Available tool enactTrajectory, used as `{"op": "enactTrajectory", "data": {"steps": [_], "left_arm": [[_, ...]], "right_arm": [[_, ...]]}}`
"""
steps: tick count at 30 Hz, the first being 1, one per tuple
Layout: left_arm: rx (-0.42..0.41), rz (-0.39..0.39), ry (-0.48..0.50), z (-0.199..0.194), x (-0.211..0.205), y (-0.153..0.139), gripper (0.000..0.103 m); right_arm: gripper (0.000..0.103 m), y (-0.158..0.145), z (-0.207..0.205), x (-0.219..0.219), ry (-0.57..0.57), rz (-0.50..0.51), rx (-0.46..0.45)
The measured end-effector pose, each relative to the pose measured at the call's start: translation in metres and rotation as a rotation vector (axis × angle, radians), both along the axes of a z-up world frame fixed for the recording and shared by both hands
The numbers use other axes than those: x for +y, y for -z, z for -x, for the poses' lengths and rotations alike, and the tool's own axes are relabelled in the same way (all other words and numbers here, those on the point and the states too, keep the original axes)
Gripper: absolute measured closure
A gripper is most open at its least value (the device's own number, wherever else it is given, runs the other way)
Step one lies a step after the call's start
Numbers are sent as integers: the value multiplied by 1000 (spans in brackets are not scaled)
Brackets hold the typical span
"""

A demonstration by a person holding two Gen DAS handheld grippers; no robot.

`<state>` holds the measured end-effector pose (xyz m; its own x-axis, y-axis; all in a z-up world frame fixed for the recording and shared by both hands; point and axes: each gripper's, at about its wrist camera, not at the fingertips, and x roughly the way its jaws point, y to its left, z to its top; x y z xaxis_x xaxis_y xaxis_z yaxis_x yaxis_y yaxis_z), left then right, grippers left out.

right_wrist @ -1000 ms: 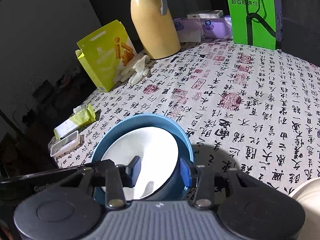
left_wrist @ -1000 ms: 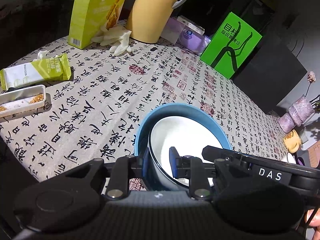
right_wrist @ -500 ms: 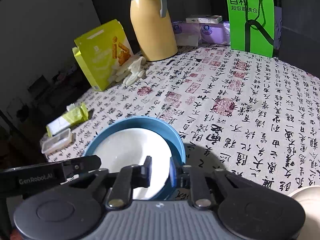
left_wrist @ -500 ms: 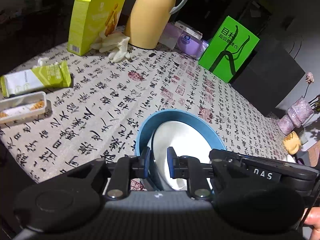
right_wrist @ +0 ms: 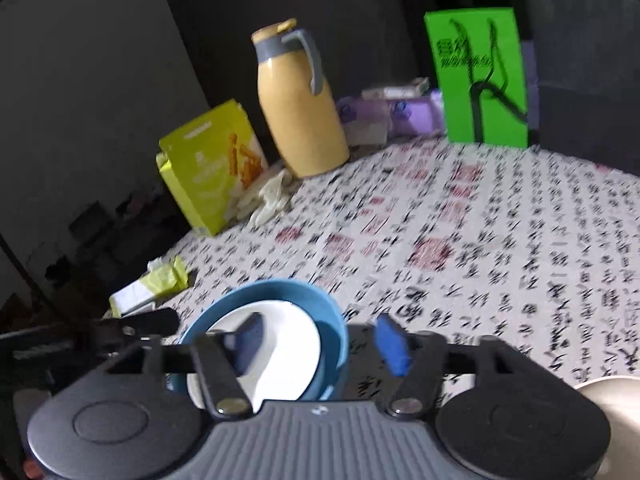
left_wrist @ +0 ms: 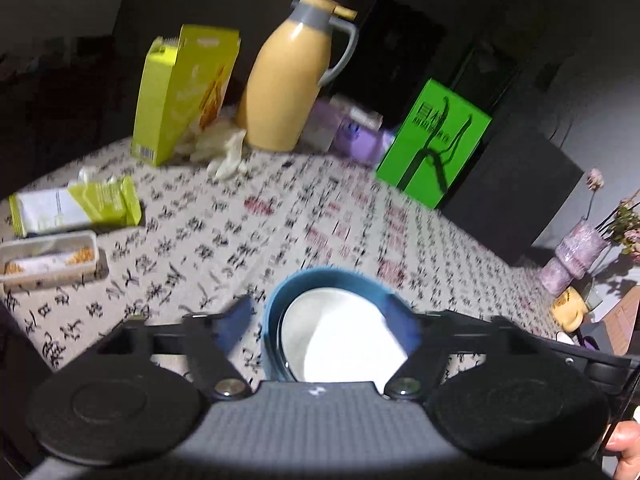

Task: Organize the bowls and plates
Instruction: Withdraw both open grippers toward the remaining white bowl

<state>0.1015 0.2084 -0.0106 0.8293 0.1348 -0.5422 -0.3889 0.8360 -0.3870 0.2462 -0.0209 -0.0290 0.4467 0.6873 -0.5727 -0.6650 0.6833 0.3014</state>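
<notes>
Jug [left_wrist: 289,76], snack box [left_wrist: 182,92] and green sign [left_wrist: 434,144] stand behind nested bowls [left_wrist: 332,336]; each gripper opening, empty.

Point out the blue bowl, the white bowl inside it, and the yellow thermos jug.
blue bowl [right_wrist: 280,292], right wrist view, on its far rim.
white bowl [left_wrist: 340,332], left wrist view, on its lit inner surface.
yellow thermos jug [left_wrist: 280,92], left wrist view, on the middle of its body.

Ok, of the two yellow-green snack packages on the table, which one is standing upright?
The open box beside the yellow jug, at the table's far edge. The other, a wrapper, lies flat next to the plastic tray.
</notes>
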Motion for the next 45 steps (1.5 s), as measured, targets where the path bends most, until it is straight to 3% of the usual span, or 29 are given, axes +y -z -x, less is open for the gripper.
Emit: {"op": "enactTrajectory", "data": {"steps": [1, 2, 3, 4, 10, 28, 45], "left_arm": [[-19, -14, 0, 2, -2, -2, 13], [-39, -25, 1, 5, -4, -3, 4], [-58, -35, 0, 7, -7, -5, 0], [-79, -50, -8, 10, -10, -7, 0], [-123, -153, -38, 15, -29, -14, 0], [-157, -186, 40, 5, -72, -12, 0], [-155, -200, 186, -32, -136, -6, 0]], "right_arm": [[14, 0, 1, -5, 10, -11, -14], [8, 0, 2, -10, 20, -25, -29], [1, 0, 3, -15, 29, -38, -42], [0, 0, 5, -20, 41, -46, -54], [0, 4, 12, -47, 91, -81, -87], [0, 4, 19, -141, 263, -177, -166], [0, 26, 13, -237, 446, -206, -153]]}}
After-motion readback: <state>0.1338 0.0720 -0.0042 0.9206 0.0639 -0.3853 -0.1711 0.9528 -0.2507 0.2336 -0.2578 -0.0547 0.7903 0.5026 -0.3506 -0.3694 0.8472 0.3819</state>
